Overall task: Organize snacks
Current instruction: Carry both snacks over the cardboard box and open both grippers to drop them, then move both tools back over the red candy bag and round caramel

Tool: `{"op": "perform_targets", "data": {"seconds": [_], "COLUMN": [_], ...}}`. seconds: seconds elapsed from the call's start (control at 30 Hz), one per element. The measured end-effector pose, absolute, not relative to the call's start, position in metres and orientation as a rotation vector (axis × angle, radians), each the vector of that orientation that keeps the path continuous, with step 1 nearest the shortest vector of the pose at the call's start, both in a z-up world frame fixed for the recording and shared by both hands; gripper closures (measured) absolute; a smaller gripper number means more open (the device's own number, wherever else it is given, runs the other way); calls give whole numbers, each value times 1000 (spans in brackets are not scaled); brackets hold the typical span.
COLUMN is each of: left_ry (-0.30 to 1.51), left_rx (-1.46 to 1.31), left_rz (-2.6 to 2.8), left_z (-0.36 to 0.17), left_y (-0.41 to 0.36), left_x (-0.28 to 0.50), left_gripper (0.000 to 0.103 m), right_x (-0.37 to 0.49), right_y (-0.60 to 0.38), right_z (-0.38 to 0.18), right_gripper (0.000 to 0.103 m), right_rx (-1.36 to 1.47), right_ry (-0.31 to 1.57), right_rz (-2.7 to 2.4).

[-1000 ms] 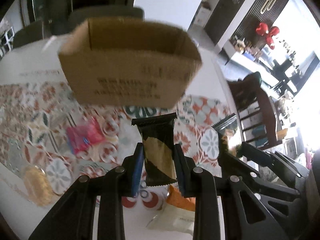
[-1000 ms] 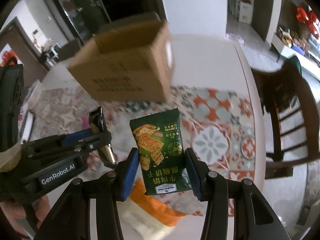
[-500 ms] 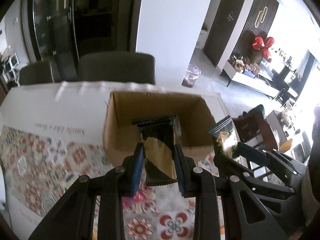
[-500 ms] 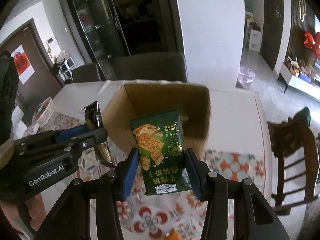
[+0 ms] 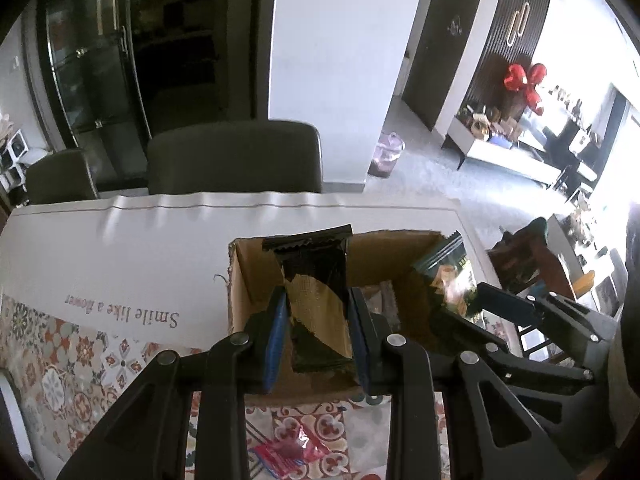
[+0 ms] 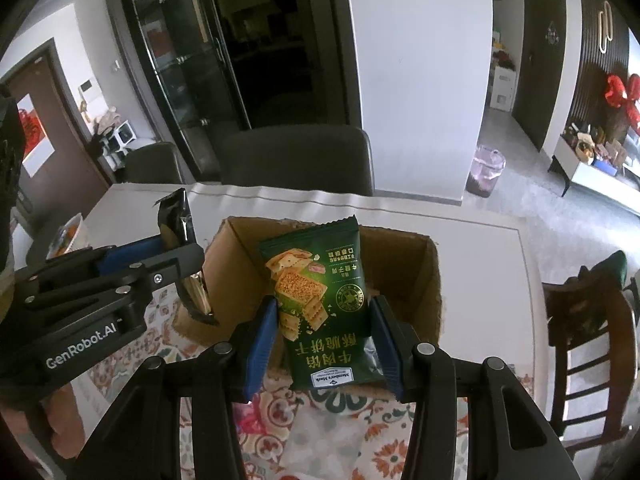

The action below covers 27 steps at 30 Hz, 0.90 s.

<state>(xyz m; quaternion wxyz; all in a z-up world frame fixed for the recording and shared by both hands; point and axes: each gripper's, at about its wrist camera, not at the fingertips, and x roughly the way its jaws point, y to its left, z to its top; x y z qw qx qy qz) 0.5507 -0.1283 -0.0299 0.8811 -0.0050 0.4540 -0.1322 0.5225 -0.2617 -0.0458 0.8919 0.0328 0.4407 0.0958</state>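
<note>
A: Left side, quick?
B: My left gripper [image 5: 316, 330] is clamped on a black snack packet with a gold-tan patch [image 5: 320, 300], blue pads pressed to both its sides. Packet stands upright, held above the open brown cardboard box [image 5: 244, 280], roughly over its left half.

A: Right side?
B: My right gripper [image 6: 324, 344] grips a dark green foil cracker packet with cracker pictures and white lettering [image 6: 320, 304], also upright, in front of and above the same box [image 6: 430, 280]. The label reads upside down from the wrist camera.

A: Box contents?
B: Something dark and wrapped lies on the box floor in the left wrist view; too blurred to name.

A: Where's the box?
B: On the white table [image 6: 480, 248], at the far edge of a floral-patterned mat in orange and grey [image 5: 60, 360]. The table covering carries the words "Smile like a flower".

A: Anything loose?
B: A small red wrapped snack [image 5: 286, 452] lies on the mat below my left gripper, near the box's front side.

A: The grippers relative to each other?
B: Side by side, near, not touching.
</note>
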Motion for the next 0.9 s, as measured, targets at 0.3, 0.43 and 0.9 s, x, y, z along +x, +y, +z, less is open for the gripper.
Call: {"op": "perform_targets", "data": {"seconds": [0.3, 0.43, 0.9], "left_ry": [939, 933, 927], "left_rx": [21, 42, 155], "left_rz": [-255, -254, -221], "left_z": [-43, -39, -45], "left_y": [-126, -119, -72], "left_x": [563, 550, 426], "left_gripper": [42, 39, 38], "right_x": [548, 541, 433], "right_y": [-265, -266, -232], "right_z": [-66, -67, -48], "right_gripper": [31, 31, 31], "right_rx": [80, 75, -38], "right_ry": [947, 945, 822], "right_rz": [183, 153, 128]}}
